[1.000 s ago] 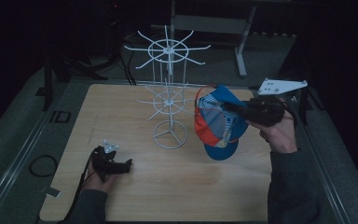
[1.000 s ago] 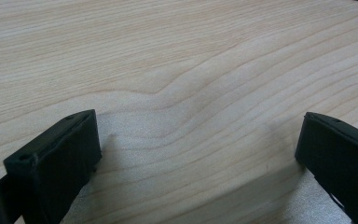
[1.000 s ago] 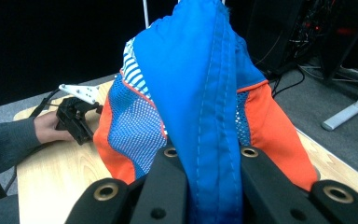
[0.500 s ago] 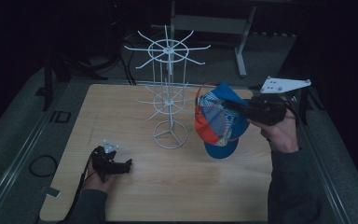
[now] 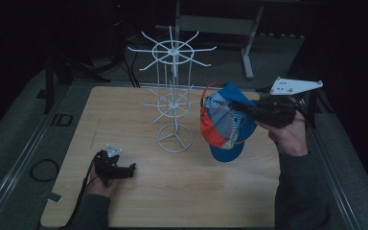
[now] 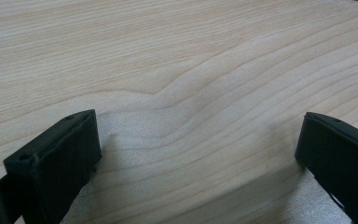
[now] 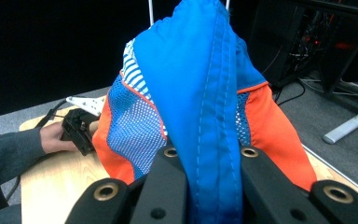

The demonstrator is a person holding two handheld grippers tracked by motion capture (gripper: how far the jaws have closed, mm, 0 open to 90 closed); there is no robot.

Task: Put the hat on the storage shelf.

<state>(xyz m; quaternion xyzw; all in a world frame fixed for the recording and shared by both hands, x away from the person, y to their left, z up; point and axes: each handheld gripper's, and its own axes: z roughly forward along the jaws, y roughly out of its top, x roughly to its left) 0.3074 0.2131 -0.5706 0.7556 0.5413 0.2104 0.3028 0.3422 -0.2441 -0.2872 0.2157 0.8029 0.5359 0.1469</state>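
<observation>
Dark room all round, pale wood table point(image 5: 182, 191) lit in the middle, grey floor and a metal stand leg behind. Cap point(image 5: 226, 125) blue, orange and white-striped, with mesh panels and a blue brim; held up off the table at the right, just beside the rack point(image 5: 173, 96), brim hanging low toward the wood. Seen close in the right gripper view: cap point(image 7: 200, 93) bunched into a tall fold, blue cloth with a stitched seam running down the middle, orange sides, blue mesh point(image 7: 130, 130) at the left, striped patch near the top. Right gripper point(image 5: 247, 111) clamped on the cap, jaws together on the blue fold with cloth pinched between them; right gripper point(image 7: 209, 158) shows the same grip from behind. White wire rack standing mid-table, two tiers of radiating hooks on a thin post over a round base, nearest hooks of the lower tier close to the cap's crown. Left gripper point(image 5: 130, 169) resting low on the table at the near left, well apart from cap and rack, cable trailing back toward the sleeve. Left gripper point(image 6: 198, 144) with jaws wide apart, bare wood grain between them. Same gripper point(image 7: 79, 128) visible past the cap, held in a hand.
</observation>
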